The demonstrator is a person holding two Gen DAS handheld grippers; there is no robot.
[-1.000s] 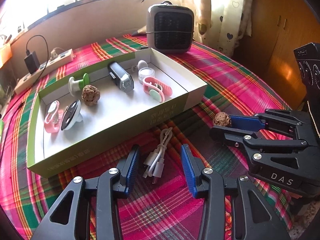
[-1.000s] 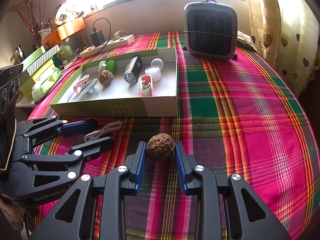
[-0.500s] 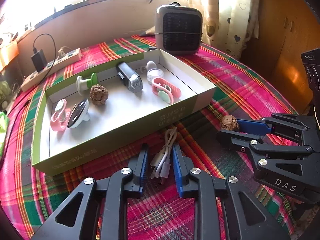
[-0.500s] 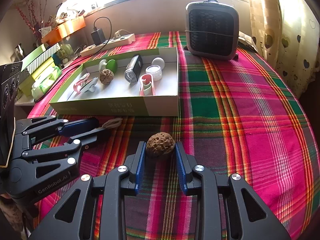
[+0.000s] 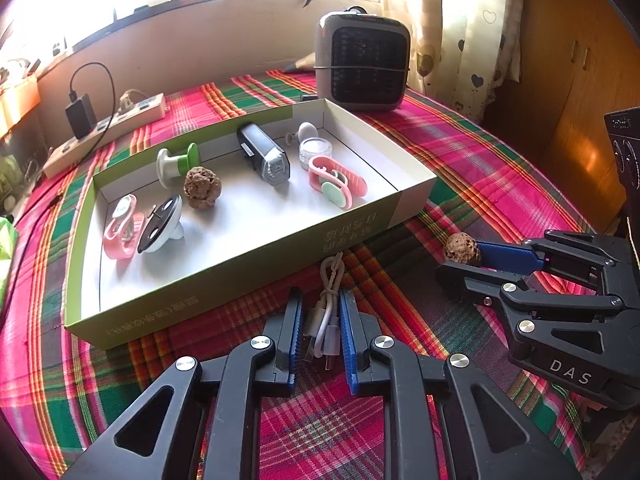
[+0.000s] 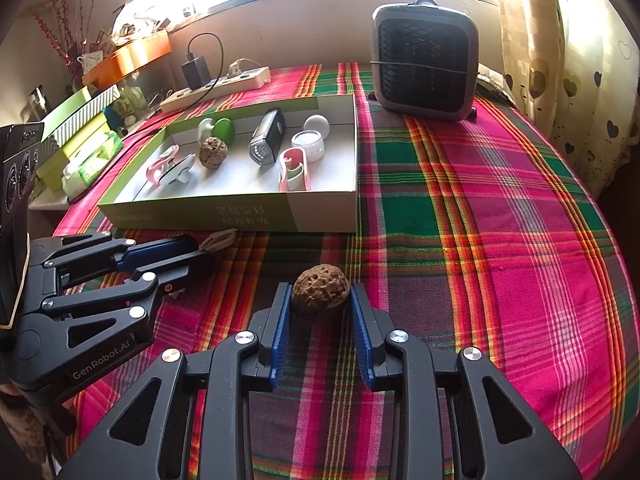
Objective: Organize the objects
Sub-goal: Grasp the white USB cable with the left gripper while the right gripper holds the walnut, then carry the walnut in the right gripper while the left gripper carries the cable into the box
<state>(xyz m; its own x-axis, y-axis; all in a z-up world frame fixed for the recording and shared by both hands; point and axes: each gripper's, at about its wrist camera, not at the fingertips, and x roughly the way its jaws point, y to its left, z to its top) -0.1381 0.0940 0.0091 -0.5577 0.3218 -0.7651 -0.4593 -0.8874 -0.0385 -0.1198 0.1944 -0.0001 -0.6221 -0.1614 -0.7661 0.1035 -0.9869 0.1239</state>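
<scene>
A coiled white USB cable (image 5: 326,312) lies on the plaid cloth in front of the green-and-white box (image 5: 240,280). My left gripper (image 5: 320,300) straddles it, jaws closing, and the blue pads touch the bundle on both sides. A brown walnut (image 6: 320,294) rests on the cloth with my right gripper (image 6: 320,286) shut on it; the left wrist view shows this walnut (image 5: 462,246) at the right gripper (image 5: 460,260) tips. The box (image 6: 224,216) holds a second walnut (image 5: 202,188), a bike light (image 5: 264,156), pink clips and a small jar.
A grey heater (image 5: 362,68) stands behind the box's far right corner. A power strip (image 5: 104,132) with a charger lies at the back left. Stacked boxes (image 6: 76,132) sit off the table's left edge. Curtains and a wooden cupboard are to the right.
The left gripper's jaws have come together from wide apart onto the white cable. The right gripper and its walnut have stayed put.
</scene>
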